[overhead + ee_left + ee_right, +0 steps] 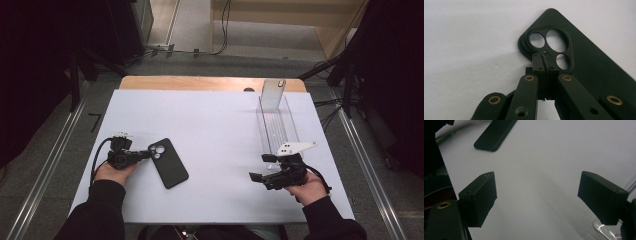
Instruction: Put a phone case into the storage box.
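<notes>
the left gripper [142, 154] has its jaws pressed together, pad against pad, with no gap visible between them in the left gripper view [544, 65]; the tips sit at the camera corner of the black phone case [167, 162], right over the raised frame of its three lens cutouts [549, 47], and whether they pinch that rim or only rest against it cannot be told. the case lies flat and back-up on the left half of the white table [215, 130], turned at a slant so its camera end points toward the left hand [115, 172], which rests on the table edge with a dark sleeve behind it. the right gripper [260, 170] stands wide open and holds nothing: in the right gripper view its two black pads [480, 197] are well apart with bare white surface between them [536, 195], and the far end of the case [495, 135] shows beyond them. the right hand [307, 187] holds this gripper low over the near right part of the table, its grey three-cornered plate [296, 147] on top. the table is a white sheet over a wooden board whose far edge shows; around it are grey floor, metal rails on both sides, cables and dark stands. a clear plastic tray [276, 125], long and narrow with an upright tab at its far end, stands on the right side just beyond the right gripper; it looks empty.
</notes>
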The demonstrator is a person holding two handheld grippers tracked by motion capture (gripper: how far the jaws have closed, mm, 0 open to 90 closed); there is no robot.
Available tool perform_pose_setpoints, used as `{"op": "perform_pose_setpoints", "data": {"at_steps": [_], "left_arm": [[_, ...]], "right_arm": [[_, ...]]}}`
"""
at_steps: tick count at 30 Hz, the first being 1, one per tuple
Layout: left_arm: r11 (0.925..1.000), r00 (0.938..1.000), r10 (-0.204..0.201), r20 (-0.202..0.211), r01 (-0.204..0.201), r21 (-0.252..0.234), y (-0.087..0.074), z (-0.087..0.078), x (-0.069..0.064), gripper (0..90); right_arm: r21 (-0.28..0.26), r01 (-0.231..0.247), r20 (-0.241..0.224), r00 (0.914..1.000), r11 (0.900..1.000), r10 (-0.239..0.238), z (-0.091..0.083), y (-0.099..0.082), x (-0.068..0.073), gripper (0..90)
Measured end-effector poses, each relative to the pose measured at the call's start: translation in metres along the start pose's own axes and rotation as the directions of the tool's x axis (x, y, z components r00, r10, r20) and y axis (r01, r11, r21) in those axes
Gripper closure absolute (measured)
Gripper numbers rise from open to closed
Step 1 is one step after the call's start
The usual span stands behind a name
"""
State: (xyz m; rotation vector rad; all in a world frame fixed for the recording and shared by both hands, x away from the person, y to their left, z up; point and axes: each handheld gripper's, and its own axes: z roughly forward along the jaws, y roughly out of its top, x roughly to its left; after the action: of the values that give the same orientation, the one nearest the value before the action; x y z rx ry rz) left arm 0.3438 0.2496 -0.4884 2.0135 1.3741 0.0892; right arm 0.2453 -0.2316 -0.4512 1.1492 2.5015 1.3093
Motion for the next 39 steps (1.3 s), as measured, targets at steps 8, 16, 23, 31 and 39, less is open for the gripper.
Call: {"op": "perform_pose_setpoints", "data": {"at_steps": [8, 16, 23, 31, 39], "left_arm": [[0.9997, 0.9997, 0.025, -0.005, -0.025, -0.006, 0.015, 0.016, -0.005, 90.0], [0.998, 0.9979, 0.063, 0.012, -0.063, 0.002, 0.027, 0.03, -0.01, 90.0], [0.9943, 0.994, 0.106, 0.027, -0.106, 0.006, 0.038, 0.042, -0.016, 90.0], [0.9905, 0.989, 0.136, 0.06, -0.137, 0.013, 0.048, 0.055, -0.023, 90.0], [0.9833, 0.9805, 0.179, 0.08, -0.181, 0.017, 0.053, 0.064, -0.034, 90.0]], "right_arm": [[-0.012, 0.013, 0.009, 0.9999, 0.9998, -0.013, 0.0, -0.001, 0.001, 13.8], [-0.006, 0.0, -0.016, 0.9999, 1.0, 0.0, 0.002, -0.003, 0.003, 13.8], [-0.008, -0.007, -0.037, 0.9993, 0.9999, 0.007, 0.002, -0.006, 0.004, 13.8], [0.036, -0.024, -0.03, 0.9992, 0.9991, 0.026, 0.002, -0.011, 0.001, 16.4], [0.04, -0.017, -0.028, 0.9995, 0.9991, 0.018, 0.0, -0.015, 0.001, 16.8]]}}
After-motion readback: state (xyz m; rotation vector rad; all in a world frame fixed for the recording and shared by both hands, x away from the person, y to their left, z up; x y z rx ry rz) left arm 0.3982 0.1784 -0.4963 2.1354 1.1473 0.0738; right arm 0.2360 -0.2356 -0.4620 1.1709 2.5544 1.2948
